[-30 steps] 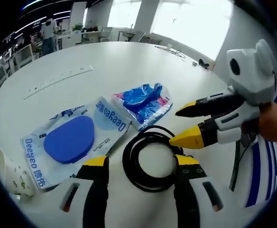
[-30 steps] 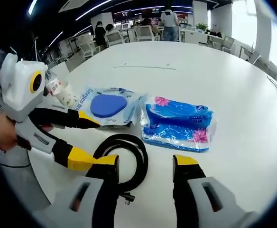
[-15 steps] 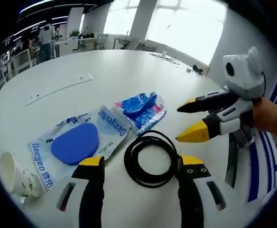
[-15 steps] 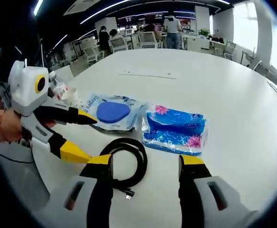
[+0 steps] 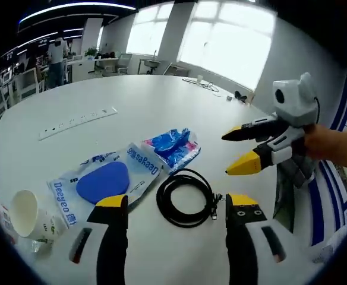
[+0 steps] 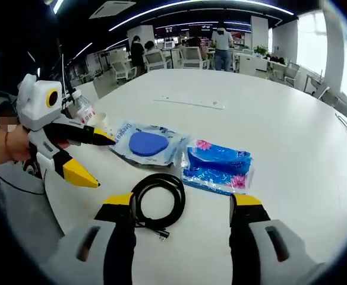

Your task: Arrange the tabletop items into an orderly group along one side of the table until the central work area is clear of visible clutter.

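Left tongs [image 5: 176, 208] are spread wide with nothing in them, hovering over the white tabletop [image 5: 132, 107]. The coiled black cable [image 5: 186, 197] sits just ahead between the 2 tips, not touching either.

Right tongs [image 6: 184, 205] are also wide apart and empty. In the right gripper view the same cable [image 6: 157, 202] lies just inside the left jaw, its plug end pointing toward 6 o'clock.

Out from the cable in the left gripper view: at 10 o'clock a clear packet with a blue oval pad [image 5: 105, 181], and at 12 o'clock a blue tissue pack [image 5: 170, 145] touching that packet's edge. A paper cup [image 5: 28, 217] stands at 9 o'clock, near the tabletop edge.

In the right gripper view the pad packet [image 6: 147, 145] and tissue pack [image 6: 218, 166] sit side by side, and a plastic bottle [image 6: 84, 113] stands beside the cup at 10 o'clock.

A long white strip [image 5: 78, 117] lies well apart from the group, farther across the tabletop.
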Demonstrator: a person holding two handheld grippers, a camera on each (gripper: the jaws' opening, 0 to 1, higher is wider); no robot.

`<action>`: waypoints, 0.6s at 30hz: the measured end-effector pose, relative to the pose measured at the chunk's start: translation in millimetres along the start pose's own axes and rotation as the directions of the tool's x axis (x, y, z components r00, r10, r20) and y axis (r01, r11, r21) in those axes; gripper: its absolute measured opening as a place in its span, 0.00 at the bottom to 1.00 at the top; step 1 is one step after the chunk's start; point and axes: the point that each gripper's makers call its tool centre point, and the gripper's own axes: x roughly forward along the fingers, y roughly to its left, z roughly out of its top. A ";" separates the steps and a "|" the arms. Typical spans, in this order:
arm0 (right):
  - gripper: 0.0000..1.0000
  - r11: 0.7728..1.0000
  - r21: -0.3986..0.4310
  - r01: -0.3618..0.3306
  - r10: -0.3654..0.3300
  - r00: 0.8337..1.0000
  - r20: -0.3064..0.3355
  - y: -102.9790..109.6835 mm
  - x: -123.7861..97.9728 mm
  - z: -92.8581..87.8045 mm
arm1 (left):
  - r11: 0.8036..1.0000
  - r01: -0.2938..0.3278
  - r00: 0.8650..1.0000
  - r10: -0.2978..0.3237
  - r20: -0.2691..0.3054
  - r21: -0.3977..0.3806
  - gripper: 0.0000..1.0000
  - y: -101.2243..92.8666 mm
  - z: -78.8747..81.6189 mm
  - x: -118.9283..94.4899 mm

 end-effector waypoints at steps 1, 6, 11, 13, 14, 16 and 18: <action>0.63 1.000 -0.001 -0.004 0.004 1.000 0.010 1.5 -2.1 1.3 | 1.000 -0.001 1.000 0.001 0.006 0.002 0.67 0.9 0.4 -2.9; 0.65 1.000 -0.009 -0.012 0.013 1.000 0.028 7.1 -11.7 2.8 | 1.000 -0.006 1.000 0.006 0.030 0.010 0.68 3.8 1.1 -23.7; 0.67 1.000 -0.009 -0.014 0.015 0.999 0.048 10.2 -21.0 4.1 | 1.000 -0.023 0.998 0.022 0.054 0.013 0.70 8.2 1.6 -44.3; 0.67 1.000 -0.010 -0.012 0.012 0.999 0.050 11.7 -24.7 3.7 | 0.999 -0.031 0.998 0.030 0.059 0.014 0.70 10.7 0.5 -53.1; 0.67 1.000 -0.011 -0.012 0.012 0.998 0.055 12.3 -26.4 3.9 | 0.999 -0.031 0.997 0.030 0.065 0.015 0.70 11.2 0.6 -57.4; 0.67 1.000 -0.006 -0.012 0.012 0.998 0.063 13.3 -30.5 4.2 | 0.999 -0.038 0.997 0.037 0.073 0.016 0.71 12.6 0.0 -66.8; 0.68 1.000 -0.005 -0.015 0.016 0.997 0.077 15.3 -34.8 5.1 | 0.999 -0.045 0.996 0.043 0.078 0.023 0.71 14.4 -1.8 -76.0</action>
